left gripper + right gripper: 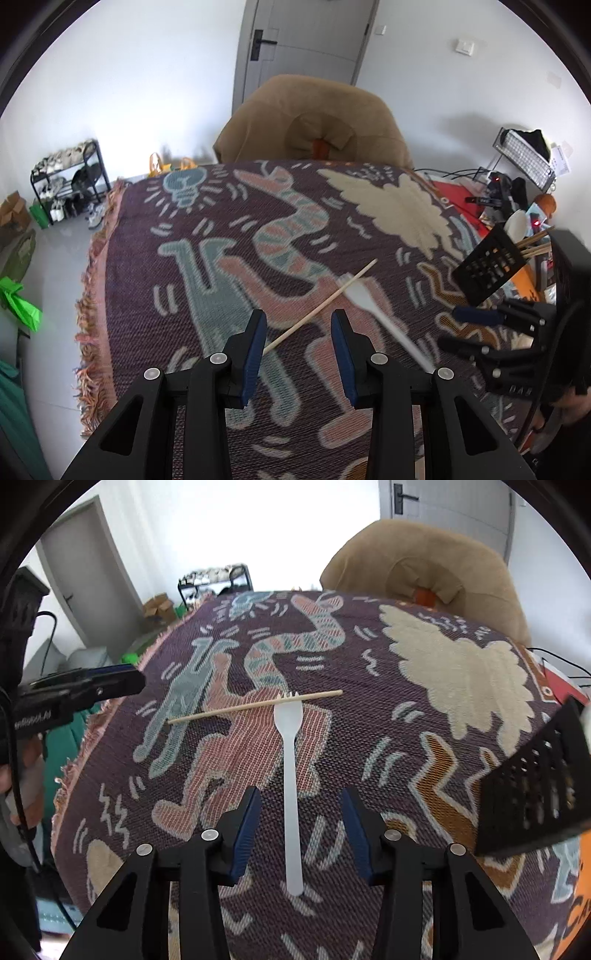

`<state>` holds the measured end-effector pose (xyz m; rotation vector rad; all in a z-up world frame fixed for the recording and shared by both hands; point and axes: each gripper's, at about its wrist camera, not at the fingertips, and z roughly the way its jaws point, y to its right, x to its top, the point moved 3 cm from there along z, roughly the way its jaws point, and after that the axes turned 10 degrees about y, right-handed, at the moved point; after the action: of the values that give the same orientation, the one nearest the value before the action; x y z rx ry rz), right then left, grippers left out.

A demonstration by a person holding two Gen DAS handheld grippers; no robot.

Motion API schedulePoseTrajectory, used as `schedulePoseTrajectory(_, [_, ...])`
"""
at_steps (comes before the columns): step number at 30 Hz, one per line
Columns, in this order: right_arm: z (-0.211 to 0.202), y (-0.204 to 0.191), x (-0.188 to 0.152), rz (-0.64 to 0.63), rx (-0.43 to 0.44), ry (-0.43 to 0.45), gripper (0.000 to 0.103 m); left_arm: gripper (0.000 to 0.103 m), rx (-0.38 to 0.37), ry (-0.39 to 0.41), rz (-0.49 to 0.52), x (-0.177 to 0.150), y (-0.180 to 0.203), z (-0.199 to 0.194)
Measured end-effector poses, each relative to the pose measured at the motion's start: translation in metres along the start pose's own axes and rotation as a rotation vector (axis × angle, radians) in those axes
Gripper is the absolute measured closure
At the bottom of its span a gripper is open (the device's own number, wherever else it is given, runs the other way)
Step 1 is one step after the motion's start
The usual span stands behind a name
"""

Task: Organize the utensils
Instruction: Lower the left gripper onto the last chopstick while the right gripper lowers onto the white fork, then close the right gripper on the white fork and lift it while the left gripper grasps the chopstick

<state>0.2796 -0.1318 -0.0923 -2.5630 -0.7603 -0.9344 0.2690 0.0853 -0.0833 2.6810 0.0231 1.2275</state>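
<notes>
Presently your left hand-held gripper (298, 325) straddles the chopstick (320, 305) and your right hand-held gripper (300, 801) straddles the fork (290, 775), both part-open, gripping nothing.

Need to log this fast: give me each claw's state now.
Left claw: open, empty, chopstick between its jaws.
Right claw: open, empty, white plastic fork between its jaws.

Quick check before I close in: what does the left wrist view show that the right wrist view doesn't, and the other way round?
Only the left wrist view shows chopsticks standing in the black basket and the cluttered table edge beyond. Only the right wrist view shows the white fork sharply, its handle between the open right gripper fingers. Both show the loose chopstick across the fork's tines, the patterned cloth and the open left gripper.
</notes>
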Motion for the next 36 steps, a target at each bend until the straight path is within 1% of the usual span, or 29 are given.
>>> schedulePoseTrajectory(2, [0.01,-0.001,0.002,-0.012,-0.003,-0.026,0.059,0.065,0.011,-0.012,-0.003,-0.007,-0.006,0.004])
schedulePoseTrajectory(6, [0.03,-0.006,0.008,-0.047,-0.008,-0.079,0.065,0.066,0.02,-0.028,-0.012,-0.018,-0.017,0.009])
schedulePoseTrajectory(10, [0.05,-0.009,0.015,-0.062,-0.014,-0.126,0.065,0.069,0.03,-0.042,-0.019,-0.026,-0.026,0.011])
schedulePoseTrajectory(13, [0.064,-0.012,0.02,-0.075,-0.015,-0.16,0.066,0.07,0.035,-0.05,-0.015,-0.031,-0.032,0.012])
schedulePoseTrajectory(14, [0.067,-0.013,0.021,-0.076,-0.016,-0.172,0.067,0.07,0.037,-0.053,-0.014,-0.032,-0.034,0.012])
schedulePoseTrajectory(16, [0.076,-0.013,0.022,-0.08,-0.02,-0.2,0.073,0.07,0.036,-0.059,-0.014,-0.035,-0.037,0.013])
schedulePoseTrajectory(18, [0.082,-0.013,0.023,-0.086,-0.031,-0.223,0.073,0.07,0.036,-0.063,-0.01,-0.038,-0.04,0.013])
schedulePoseTrajectory(20, [0.085,-0.014,0.026,-0.089,-0.034,-0.232,0.074,0.07,0.035,-0.071,0.0,-0.042,-0.04,0.014])
schedulePoseTrajectory(24, [0.087,-0.012,0.028,-0.098,-0.049,-0.245,0.092,0.07,0.043,-0.091,0.018,-0.046,-0.04,0.021])
schedulePoseTrajectory(26, [0.085,-0.01,0.026,-0.099,-0.049,-0.247,0.092,0.074,0.048,-0.1,0.032,-0.049,-0.039,0.025])
schedulePoseTrajectory(27, [0.084,-0.01,0.025,-0.103,-0.049,-0.247,0.092,0.079,0.048,-0.109,0.044,-0.051,-0.038,0.028])
schedulePoseTrajectory(33, [0.069,0.001,0.017,-0.098,-0.06,-0.231,0.092,0.079,0.038,-0.136,0.113,-0.058,-0.025,0.042])
schedulePoseTrajectory(36, [0.061,0.005,0.015,-0.094,-0.067,-0.216,0.092,0.079,0.057,-0.143,0.147,-0.059,-0.02,0.049])
